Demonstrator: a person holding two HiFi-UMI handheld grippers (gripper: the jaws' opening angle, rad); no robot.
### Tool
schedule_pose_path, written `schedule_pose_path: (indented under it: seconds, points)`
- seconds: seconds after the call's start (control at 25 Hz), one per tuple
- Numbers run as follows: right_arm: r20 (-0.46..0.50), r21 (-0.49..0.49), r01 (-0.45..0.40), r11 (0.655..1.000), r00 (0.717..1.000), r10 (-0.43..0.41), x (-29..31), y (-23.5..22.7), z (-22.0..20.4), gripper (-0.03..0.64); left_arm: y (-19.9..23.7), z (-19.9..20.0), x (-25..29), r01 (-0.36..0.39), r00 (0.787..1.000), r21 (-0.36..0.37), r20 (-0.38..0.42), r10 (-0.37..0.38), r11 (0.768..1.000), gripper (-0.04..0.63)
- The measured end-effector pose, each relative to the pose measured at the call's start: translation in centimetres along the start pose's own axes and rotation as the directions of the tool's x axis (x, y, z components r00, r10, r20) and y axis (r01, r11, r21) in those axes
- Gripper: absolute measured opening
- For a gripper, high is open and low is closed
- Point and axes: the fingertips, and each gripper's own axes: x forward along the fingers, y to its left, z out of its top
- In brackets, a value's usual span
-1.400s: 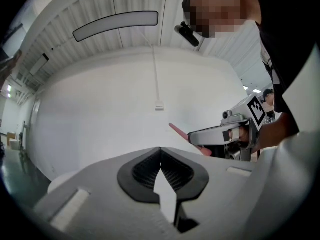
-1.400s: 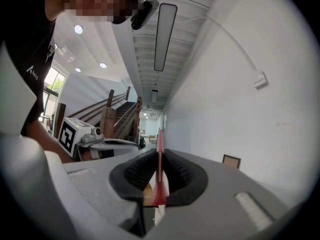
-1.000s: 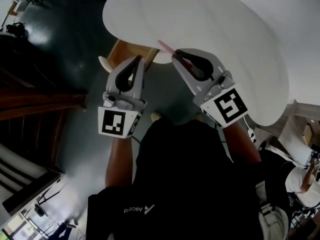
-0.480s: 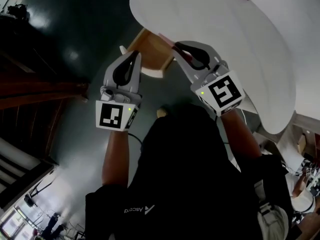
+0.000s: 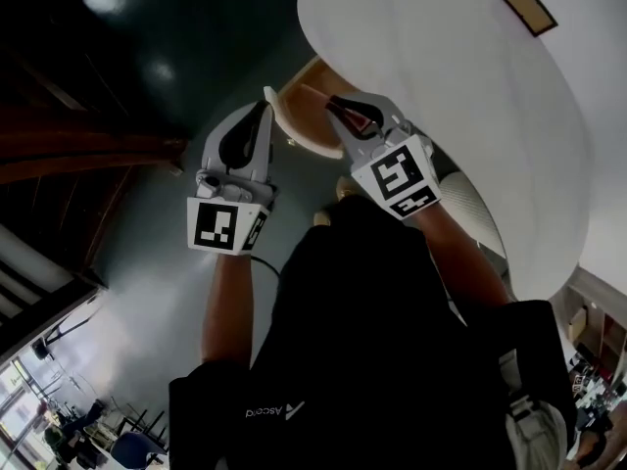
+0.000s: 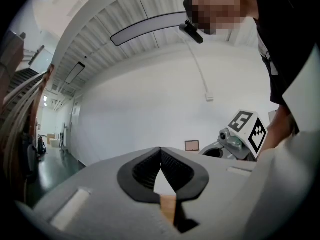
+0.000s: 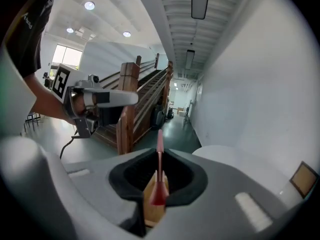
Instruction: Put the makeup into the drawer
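A thin pink makeup stick [image 5: 313, 94] pokes out of my right gripper [image 5: 335, 108], which is shut on it. In the right gripper view the makeup stick [image 7: 159, 136] runs straight out between the black pads. The stick's tip hangs over the open wooden drawer [image 5: 299, 130] that stands out from under the white round table [image 5: 470, 96]. My left gripper [image 5: 266, 101] is beside the drawer's left end, shut, with nothing in it. In the left gripper view its tips [image 6: 160, 150] meet, and the right gripper's marker cube [image 6: 247, 129] shows to the right.
A dark wooden staircase [image 5: 69, 155] runs along the left, over a glossy dark green floor [image 5: 186, 37]. Its railing post [image 7: 131, 101] stands behind the left gripper [image 7: 97, 100]. A small brown frame [image 5: 530, 8] lies on the table's far side.
Both grippers have moved in toward the drawer. The right one has sunk, carrying the pink stick from over the table's edge to over the drawer. The left one is now by the drawer's left end.
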Motion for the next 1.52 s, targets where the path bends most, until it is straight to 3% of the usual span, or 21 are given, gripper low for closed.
schedule_pose_path:
  seconds: [0.28,0.64,0.96,1.52]
  points:
    - [-0.123,-0.034,-0.074,0.997,0.990,0.069,5.5,0.5,-3.4,0.051,3.1,-1.9,0.4,-0.068,0.997,0.001,-0.029,0.068,0.998,0.009]
    - [-0.280,-0.049,-0.121,0.991,0.954,0.102,11.1,1.6,-8.1,0.051,5.7,-4.1,0.4,-0.045,0.998,-0.035,-0.049,0.043,0.998,0.009]
    - [-0.419,-0.058,-0.169,0.984,0.899,0.130,15.5,1.5,-14.4,0.051,7.8,-6.9,0.3,-0.023,0.997,-0.082,-0.075,0.016,0.996,0.009]
    - [-0.582,-0.056,-0.278,0.959,0.790,0.196,21.3,1.8,-23.2,0.051,9.9,-10.5,-0.2,-0.062,0.990,-0.120,-0.130,0.046,0.991,0.009]
